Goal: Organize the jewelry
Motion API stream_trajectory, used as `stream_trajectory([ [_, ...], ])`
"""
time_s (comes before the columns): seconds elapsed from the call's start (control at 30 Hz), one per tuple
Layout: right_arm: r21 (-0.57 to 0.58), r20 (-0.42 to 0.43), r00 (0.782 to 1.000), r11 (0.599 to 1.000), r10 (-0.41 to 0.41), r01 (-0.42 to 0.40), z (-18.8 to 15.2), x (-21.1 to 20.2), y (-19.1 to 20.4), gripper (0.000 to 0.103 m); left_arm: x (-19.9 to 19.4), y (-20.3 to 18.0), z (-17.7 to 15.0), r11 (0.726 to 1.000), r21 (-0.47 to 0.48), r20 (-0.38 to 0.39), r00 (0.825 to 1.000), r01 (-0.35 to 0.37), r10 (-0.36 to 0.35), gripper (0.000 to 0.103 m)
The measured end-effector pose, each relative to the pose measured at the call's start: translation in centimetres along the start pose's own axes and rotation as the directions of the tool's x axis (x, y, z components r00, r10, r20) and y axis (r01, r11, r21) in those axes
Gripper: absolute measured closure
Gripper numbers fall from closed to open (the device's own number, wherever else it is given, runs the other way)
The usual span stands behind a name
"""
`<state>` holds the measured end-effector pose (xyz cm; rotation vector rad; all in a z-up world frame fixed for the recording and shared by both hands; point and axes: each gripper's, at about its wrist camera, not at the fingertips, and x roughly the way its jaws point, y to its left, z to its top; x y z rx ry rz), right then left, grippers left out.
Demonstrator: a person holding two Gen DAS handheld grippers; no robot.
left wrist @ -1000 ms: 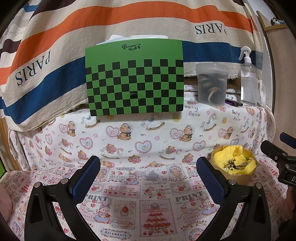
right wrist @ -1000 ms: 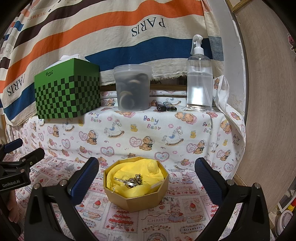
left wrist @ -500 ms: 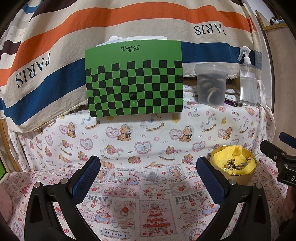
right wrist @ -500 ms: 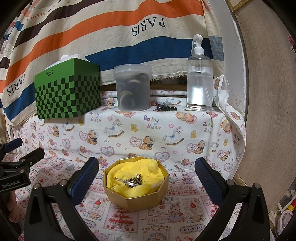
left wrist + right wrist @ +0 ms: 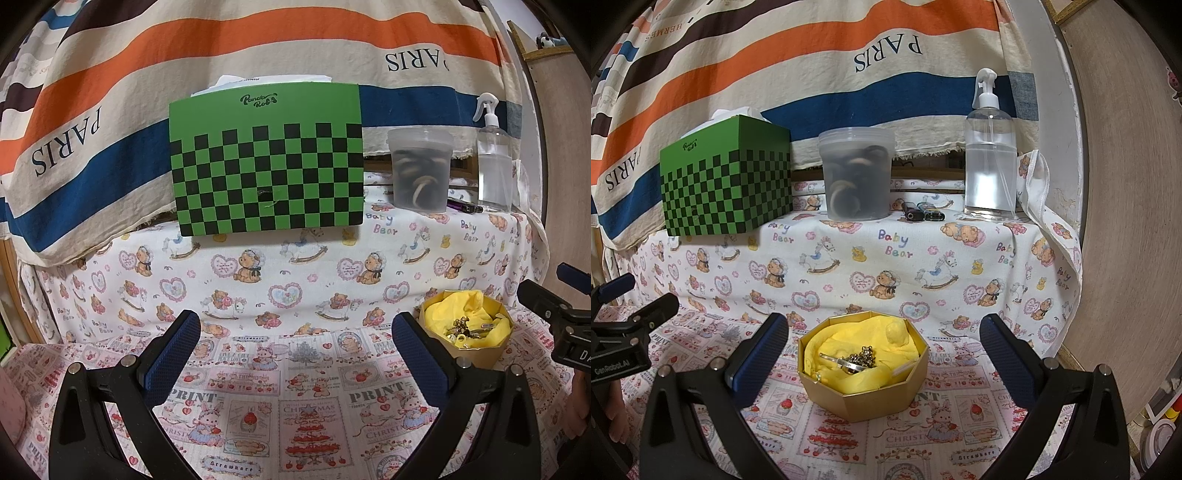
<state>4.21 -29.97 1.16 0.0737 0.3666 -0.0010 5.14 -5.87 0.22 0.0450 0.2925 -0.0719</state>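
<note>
A gold octagonal box lined with yellow cloth stands on the printed tablecloth, with a small heap of metal jewelry inside. My right gripper is open and empty, its fingers to either side of the box, slightly short of it. In the left wrist view the box is at the right, with the jewelry in it. My left gripper is open and empty over bare cloth, left of the box. The right gripper's body shows at the right edge there.
On a raised cloth-covered ledge behind stand a green checkered tissue box, a translucent lidded tub with rings inside, two lighters and a clear spray bottle. A striped cloth hangs behind. A wooden panel stands at the right.
The left wrist view has drifted slightly; the tissue box sits a little lower and nearer. The right gripper and the box have not moved.
</note>
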Motion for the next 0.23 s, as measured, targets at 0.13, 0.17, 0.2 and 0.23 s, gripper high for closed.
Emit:
stream_trajectory([
  [0.13, 0.0, -0.001, 1.0, 1.0, 0.0, 0.0, 0.0, 0.0, 0.01, 0.0, 0.04, -0.02, 0.01, 1.0, -0.001, -0.001, 1.0, 0.001, -0.001, 0.0],
  [0.17, 0.0, -0.001, 1.0, 1.0, -0.001, 0.001, 0.01, -0.01, 0.02, 0.0, 0.04, -0.02, 0.02, 1.0, -0.001, -0.001, 1.0, 0.001, -0.001, 0.0],
  [0.2, 0.0, -0.003, 1.0, 1.0, -0.002, 0.002, -0.05, 0.0, 0.03, 0.0, 0.05, -0.03, 0.01, 1.0, 0.0, -0.001, 1.0, 0.001, -0.001, 0.0],
  [0.23, 0.0, -0.007, 1.0, 1.0, -0.001, 0.001, -0.1, 0.03, 0.02, 0.0, 0.05, -0.02, 0.01, 1.0, 0.0, -0.001, 1.0, 0.002, -0.002, 0.0],
])
